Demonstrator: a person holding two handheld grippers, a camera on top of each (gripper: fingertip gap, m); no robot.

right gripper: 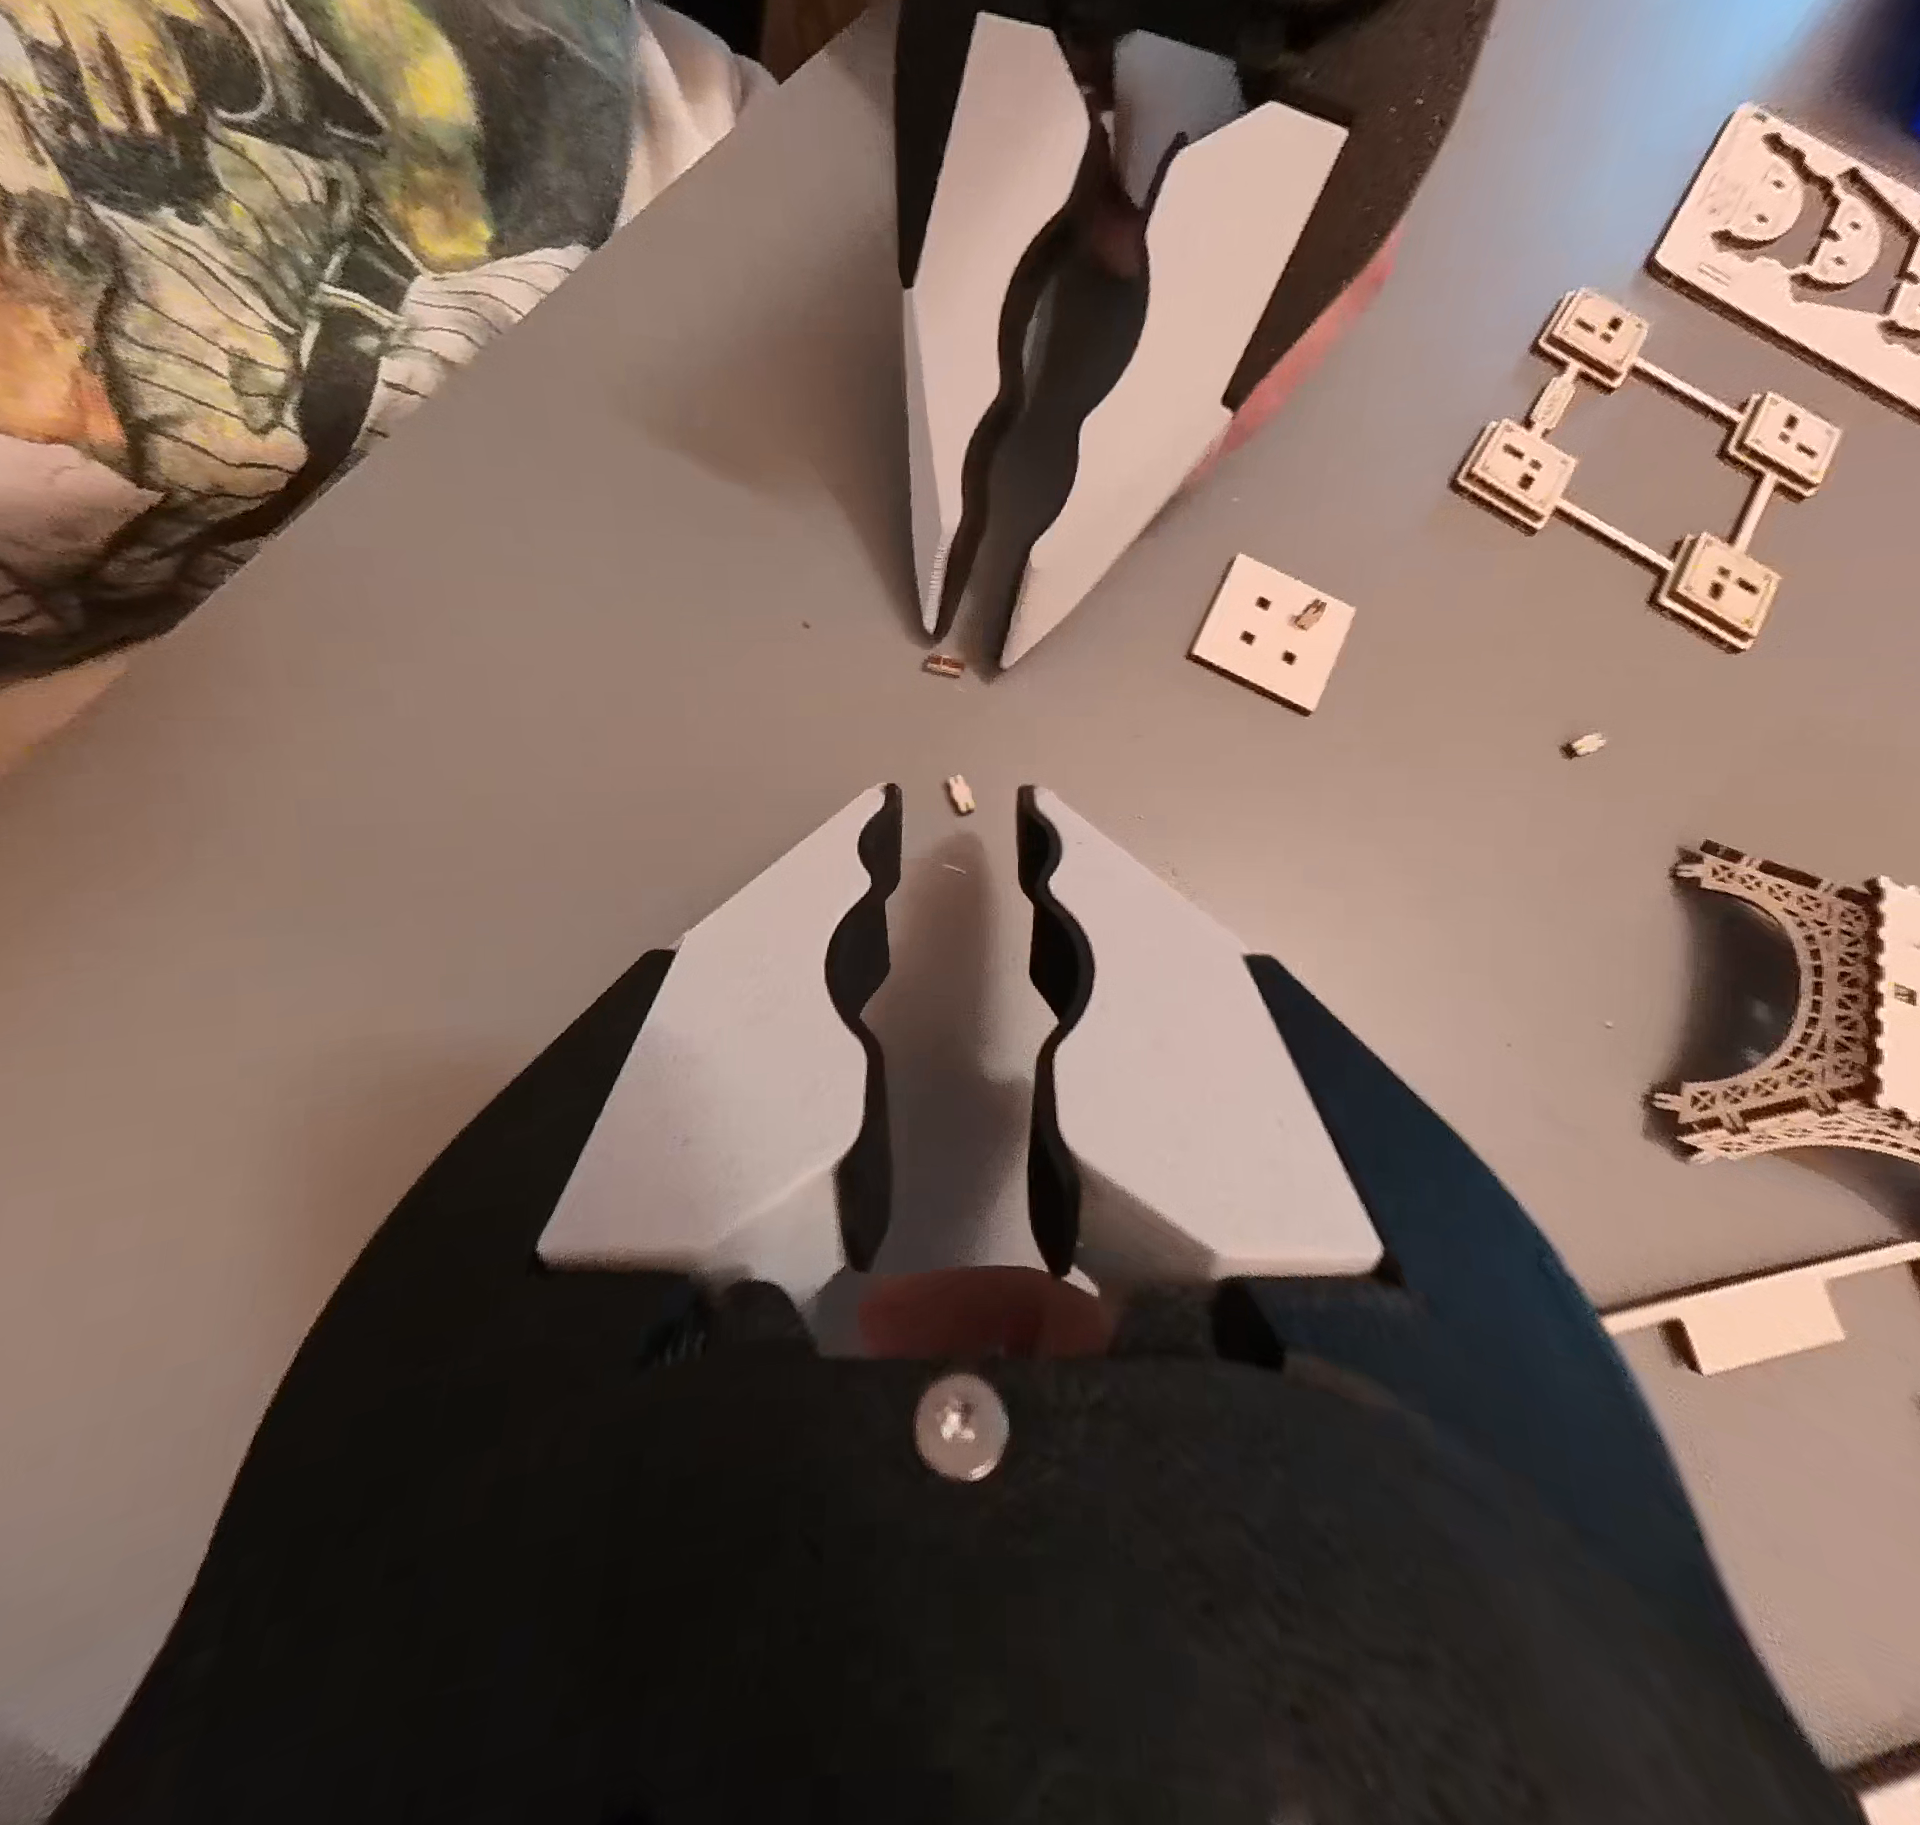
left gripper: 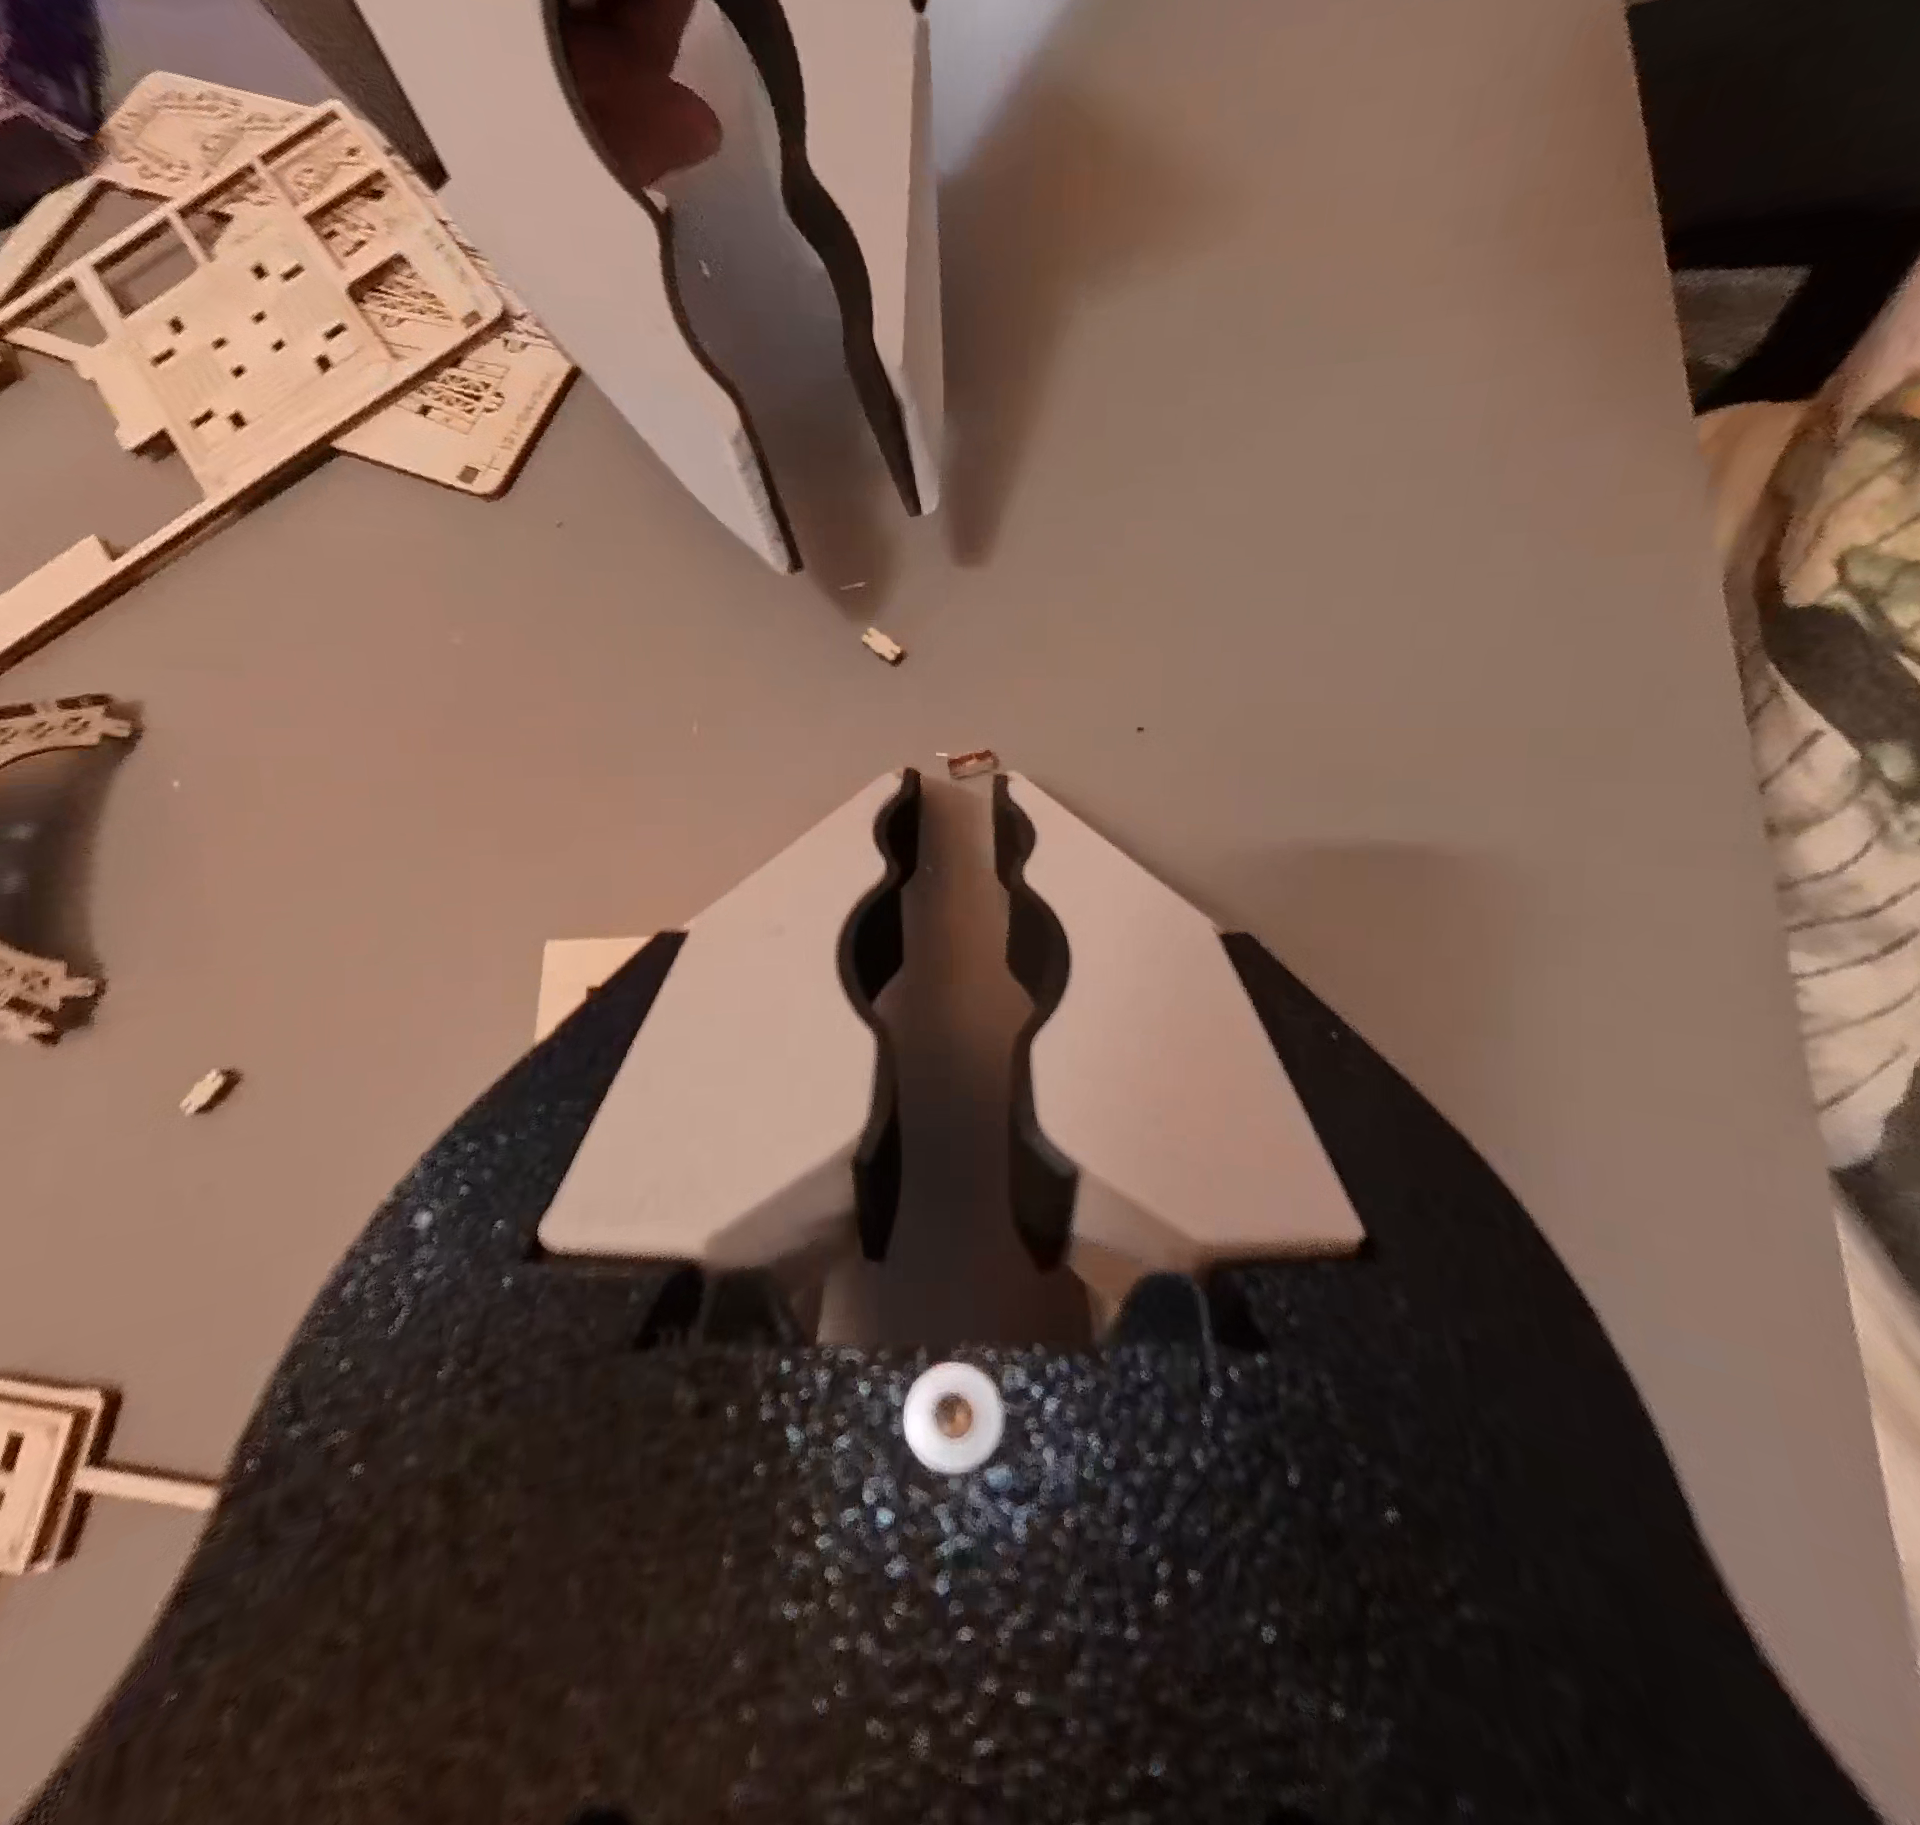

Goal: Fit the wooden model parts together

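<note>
Wooden pegs between two facing grippers, both with fingers apart and empty.

One peg (right gripper: 960,795) lies on the grey table (right gripper: 520,840) just ahead of the right gripper (right gripper: 958,790), long axis roughly along its fingers; the other peg (left gripper: 967,761) lies crosswise at the left gripper (left gripper: 956,776).
</note>
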